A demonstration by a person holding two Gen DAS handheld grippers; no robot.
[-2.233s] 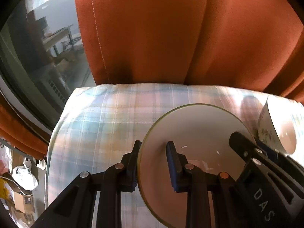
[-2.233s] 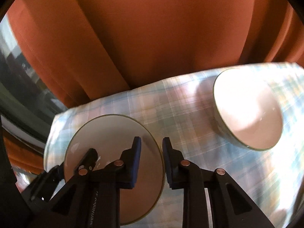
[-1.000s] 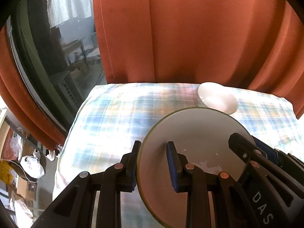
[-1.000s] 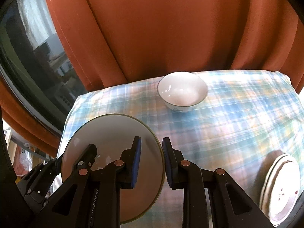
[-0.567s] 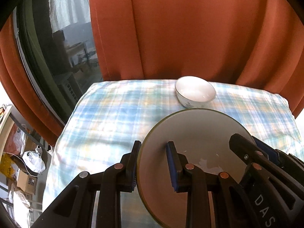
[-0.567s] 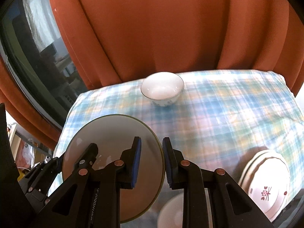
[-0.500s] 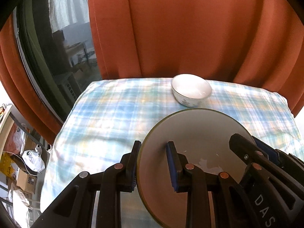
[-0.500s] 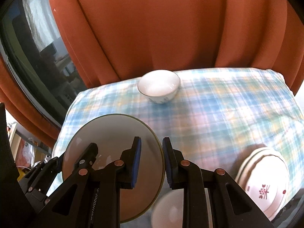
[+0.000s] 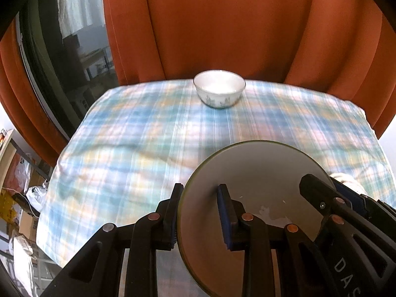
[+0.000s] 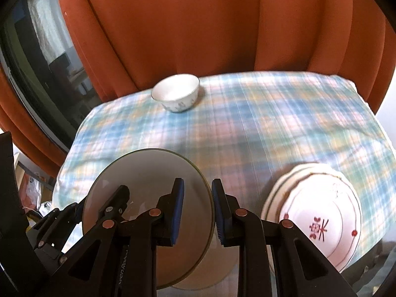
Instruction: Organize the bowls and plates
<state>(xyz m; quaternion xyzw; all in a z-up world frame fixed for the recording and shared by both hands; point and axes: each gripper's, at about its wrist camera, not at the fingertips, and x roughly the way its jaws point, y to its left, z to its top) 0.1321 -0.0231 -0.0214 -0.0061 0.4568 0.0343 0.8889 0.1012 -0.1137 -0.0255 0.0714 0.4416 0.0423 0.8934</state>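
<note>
right wrist view - both grippers [image 10: 197, 212] clamp grey plate [image 10: 148, 185]; white dish beneath mostly hidden.

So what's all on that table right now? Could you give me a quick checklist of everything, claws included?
Surface: blue plaid tablecloth, rumpled.
Job's things: round grey plate with green rim, held off the cloth; white patterned bowl at the far edge; stack of white scalloped plates with red motif; another white dish under the grey plate, partly hidden.
Clutter: nothing seen.
Claws: left claw and right claw each clamp the plate's rim.
Cables: nothing seen.
Surroundings: orange curtain, dark window.
</note>
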